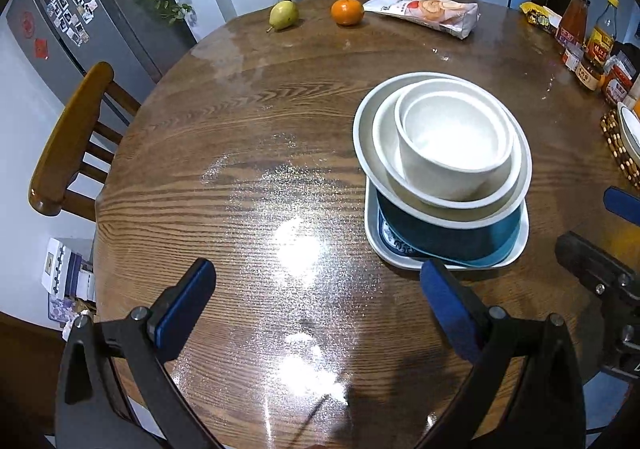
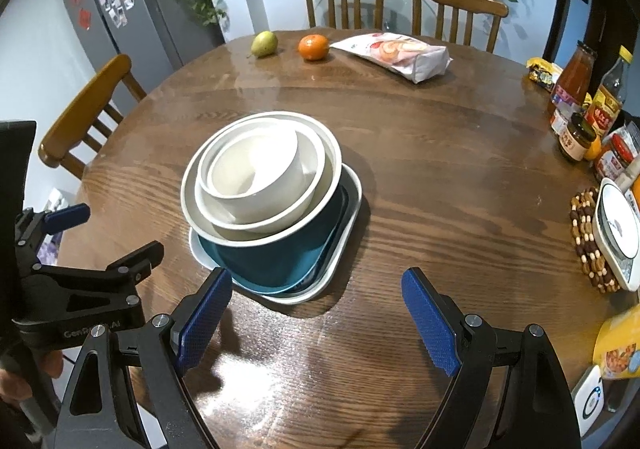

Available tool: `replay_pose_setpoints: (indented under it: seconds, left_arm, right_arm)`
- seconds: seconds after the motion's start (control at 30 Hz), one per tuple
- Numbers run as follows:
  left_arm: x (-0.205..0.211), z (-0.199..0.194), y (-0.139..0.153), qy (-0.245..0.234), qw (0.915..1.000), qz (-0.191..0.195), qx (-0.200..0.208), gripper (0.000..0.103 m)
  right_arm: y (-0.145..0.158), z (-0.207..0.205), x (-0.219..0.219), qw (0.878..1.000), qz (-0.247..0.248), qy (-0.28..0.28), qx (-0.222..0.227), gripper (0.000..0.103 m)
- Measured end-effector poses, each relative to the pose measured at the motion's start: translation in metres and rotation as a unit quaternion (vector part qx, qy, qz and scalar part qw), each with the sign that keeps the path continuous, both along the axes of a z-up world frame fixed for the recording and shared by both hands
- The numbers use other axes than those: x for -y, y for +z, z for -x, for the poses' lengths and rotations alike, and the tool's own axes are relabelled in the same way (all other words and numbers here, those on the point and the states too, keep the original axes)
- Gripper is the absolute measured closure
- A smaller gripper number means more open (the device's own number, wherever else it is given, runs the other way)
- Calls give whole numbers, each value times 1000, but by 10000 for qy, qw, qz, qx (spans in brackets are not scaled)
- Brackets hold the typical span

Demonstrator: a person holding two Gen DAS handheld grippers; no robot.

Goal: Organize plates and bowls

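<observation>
A stack of dishes stands on the round wooden table (image 1: pixel 240 177). A white rectangular plate (image 1: pixel 378 245) is at the bottom, a teal plate (image 1: pixel 502 241) on it, then a teal bowl with white inside (image 1: pixel 444 227), a white bowl (image 1: pixel 390 141) and a small white bowl (image 1: pixel 440 173) on top. The stack also shows in the right wrist view (image 2: pixel 264 185). My left gripper (image 1: pixel 318 289) is open and empty, just left of the stack. My right gripper (image 2: pixel 316 305) is open and empty, in front of the stack.
A pear (image 1: pixel 283 15), an orange (image 1: pixel 347 11) and a snack bag (image 1: pixel 424 12) lie at the far edge. Bottles and jars (image 2: pixel 580 105) stand at the right, with a white dish on a beaded trivet (image 2: pixel 592 245). Wooden chairs (image 1: pixel 68 145) surround the table.
</observation>
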State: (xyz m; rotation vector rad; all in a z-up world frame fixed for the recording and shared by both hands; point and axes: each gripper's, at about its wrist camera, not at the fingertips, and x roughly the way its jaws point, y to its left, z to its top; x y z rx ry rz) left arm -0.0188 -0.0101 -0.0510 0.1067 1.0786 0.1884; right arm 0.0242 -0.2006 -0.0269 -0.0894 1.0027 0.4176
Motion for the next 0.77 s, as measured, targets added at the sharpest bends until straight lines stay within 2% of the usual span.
replay_pose_setpoints:
  seconds: [0.77]
  left_arm:
    - [-3,-8,6,-79,9999,73,68,1]
  right_arm:
    - [0,-3,-9,10000,-32,36,29,16]
